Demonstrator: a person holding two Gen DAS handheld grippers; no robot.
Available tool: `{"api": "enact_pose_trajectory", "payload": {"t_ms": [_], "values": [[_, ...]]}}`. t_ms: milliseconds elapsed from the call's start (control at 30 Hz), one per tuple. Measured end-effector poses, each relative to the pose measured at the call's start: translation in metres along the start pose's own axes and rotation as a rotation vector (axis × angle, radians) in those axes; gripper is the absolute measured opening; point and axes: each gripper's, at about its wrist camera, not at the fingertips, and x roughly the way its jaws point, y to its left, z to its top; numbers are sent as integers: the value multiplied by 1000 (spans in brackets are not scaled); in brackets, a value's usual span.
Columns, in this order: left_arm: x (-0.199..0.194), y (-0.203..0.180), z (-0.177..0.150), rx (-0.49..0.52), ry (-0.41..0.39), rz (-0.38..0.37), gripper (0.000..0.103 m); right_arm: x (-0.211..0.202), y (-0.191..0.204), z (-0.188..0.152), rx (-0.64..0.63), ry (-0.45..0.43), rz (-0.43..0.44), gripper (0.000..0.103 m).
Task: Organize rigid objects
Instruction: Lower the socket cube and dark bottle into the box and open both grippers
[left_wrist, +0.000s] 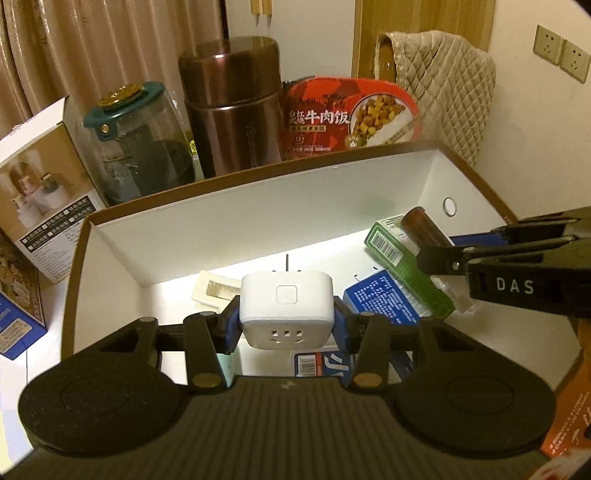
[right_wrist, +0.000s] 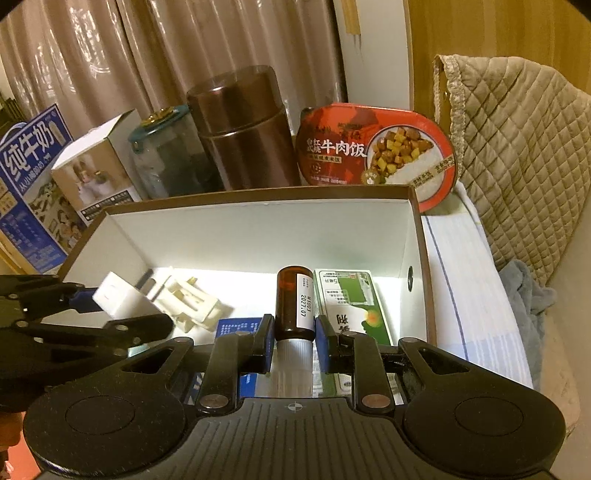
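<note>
Two reads: amber bottle label "2027.07"; right gripper marked "DAS".

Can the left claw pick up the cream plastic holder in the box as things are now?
Probably not yet: the left claw is shut on the white plug adapter, so it has no free grip. The cream holder lies uncovered just beyond it.

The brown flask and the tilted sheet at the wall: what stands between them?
A red ready-meal tray with beef and rice pictured stands on edge between the brown flask and the quilted cover, behind the box; both views show it.
</note>
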Motion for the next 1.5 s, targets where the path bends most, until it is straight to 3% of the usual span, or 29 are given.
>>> {"api": "enact_pose_trajectory", "payload": {"t_ms": [333, 733, 800, 967, 1033, 1500], "values": [[18, -4, 6, 4, 12, -23, 43, 14, -3, 5, 11, 12, 8, 20], [14, 5, 7, -18, 6, 1, 52, 16, -4, 9, 40, -3, 44, 20], [12, 8, 7, -26, 8, 4, 53, 15, -4, 11, 44, -11, 52, 23], [7, 14, 4, -42, 16, 6, 62, 7, -3, 9, 25, -31, 56, 46], [5, 15, 3, -42, 16, 8, 62, 5, -2, 8, 20, -33, 53, 49], [-12, 15, -1, -59, 13, 11, 62, -13, 2, 2, -1, -32, 53, 51]]}}
